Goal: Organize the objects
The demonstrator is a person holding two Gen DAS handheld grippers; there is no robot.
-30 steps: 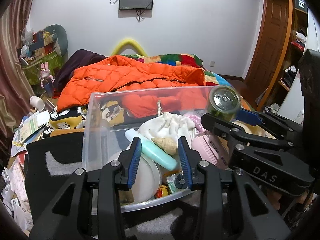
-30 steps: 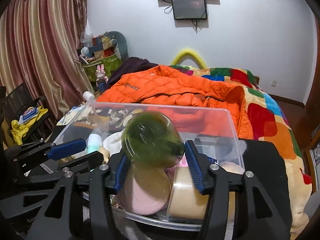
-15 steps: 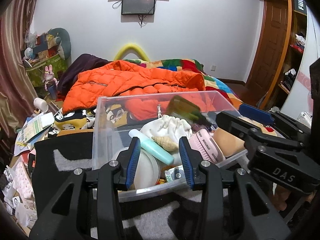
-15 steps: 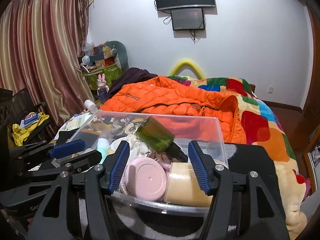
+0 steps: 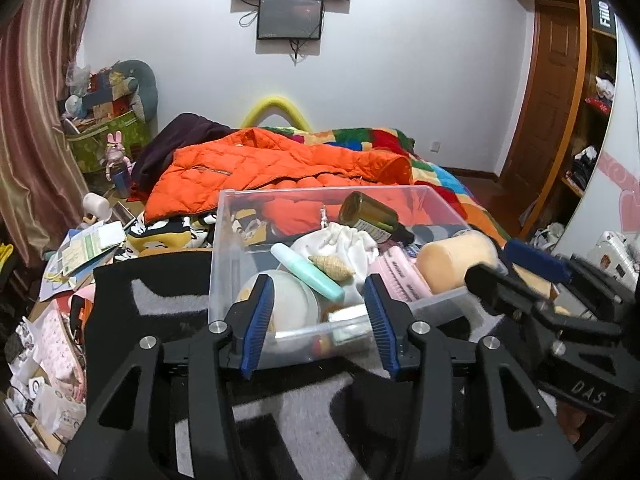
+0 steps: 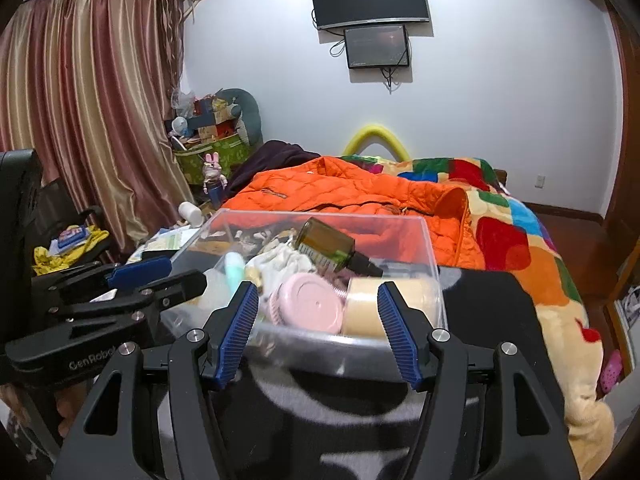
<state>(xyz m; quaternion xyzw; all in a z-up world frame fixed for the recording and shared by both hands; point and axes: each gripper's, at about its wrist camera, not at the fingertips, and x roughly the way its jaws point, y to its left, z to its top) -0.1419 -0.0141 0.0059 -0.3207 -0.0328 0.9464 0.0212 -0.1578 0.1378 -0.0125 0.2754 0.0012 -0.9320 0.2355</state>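
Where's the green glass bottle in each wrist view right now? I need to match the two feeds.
Left wrist: the green glass bottle lies tilted on the pile at the back right of the clear bin, above and right of the open left gripper.
Right wrist: the bottle lies centre frame, cap pointing right, beyond the open right gripper.
Shared landmark: the orange jacket behind the bin.

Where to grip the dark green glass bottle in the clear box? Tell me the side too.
Grip the dark green glass bottle across its wide body, coming from above. It lies tilted on top of the pile in the clear plastic box, its body exposed and its narrow black cap pointing down among other items.
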